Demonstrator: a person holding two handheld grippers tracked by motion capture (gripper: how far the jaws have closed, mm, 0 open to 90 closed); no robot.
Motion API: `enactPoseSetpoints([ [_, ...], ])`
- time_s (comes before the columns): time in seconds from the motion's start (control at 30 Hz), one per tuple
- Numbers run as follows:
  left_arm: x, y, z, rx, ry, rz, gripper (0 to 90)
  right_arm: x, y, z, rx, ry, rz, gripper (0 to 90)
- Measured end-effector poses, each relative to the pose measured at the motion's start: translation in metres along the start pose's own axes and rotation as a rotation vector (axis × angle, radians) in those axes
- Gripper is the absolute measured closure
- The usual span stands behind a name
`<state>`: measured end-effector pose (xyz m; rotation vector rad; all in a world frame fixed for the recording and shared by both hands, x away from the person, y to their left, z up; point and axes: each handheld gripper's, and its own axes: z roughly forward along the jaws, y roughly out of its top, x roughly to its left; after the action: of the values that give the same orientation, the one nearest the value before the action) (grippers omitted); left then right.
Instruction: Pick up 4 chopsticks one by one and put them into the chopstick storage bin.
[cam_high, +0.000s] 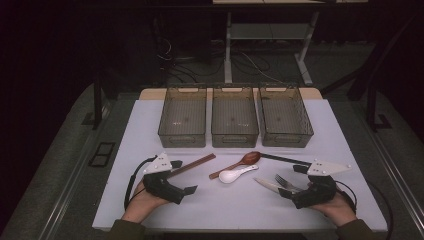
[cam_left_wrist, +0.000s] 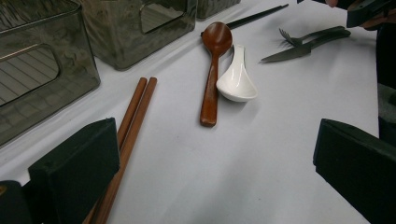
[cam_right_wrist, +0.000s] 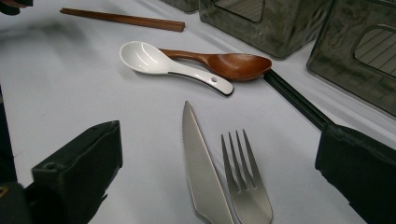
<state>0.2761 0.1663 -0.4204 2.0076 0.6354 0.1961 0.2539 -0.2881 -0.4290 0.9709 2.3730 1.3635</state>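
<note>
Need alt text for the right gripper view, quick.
The open right gripper hovers over a serrated metal knife and metal fork lying side by side on the white table. Beyond lie a white ceramic spoon and brown wooden spoon.

Left gripper (cam_high: 184, 176), right gripper (cam_high: 290, 181): black bodies, blocky black fingers; grey three-cornered top plates; black trailing cables; olive sleeves.

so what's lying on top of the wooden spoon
The white ceramic spoon's handle lies across the wooden spoon, near where neck meets bowl. The strip of wood beneath that handle is covered. Black chopsticks run off behind the bowl; contact unclear.
</note>
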Motion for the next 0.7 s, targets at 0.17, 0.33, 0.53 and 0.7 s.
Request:
enactPoseSetpoints([
  [0.17,-0.0007,0.0007,0.0004,-0.002,-0.004,-0.007,0.0,-0.0004,0.0003,0.0002,-0.002,0.003,0.004,0.6],
  [0.33,-0.0014,0.0019,0.0010,-0.002,-0.007,-0.011,0.0,-0.0017,0.0001,-0.0002,-0.010,0.007,0.009,0.6],
  [0.53,-0.0040,0.0042,0.0011,0.000,-0.012,0.004,0.4,0.0010,0.0007,0.0008,-0.005,0.014,0.002,0.6],
  [0.7,-0.0018,0.0057,0.0005,-0.006,-0.012,0.003,2.1,0.0014,0.0012,0.0018,-0.002,0.014,0.001,0.6],
])
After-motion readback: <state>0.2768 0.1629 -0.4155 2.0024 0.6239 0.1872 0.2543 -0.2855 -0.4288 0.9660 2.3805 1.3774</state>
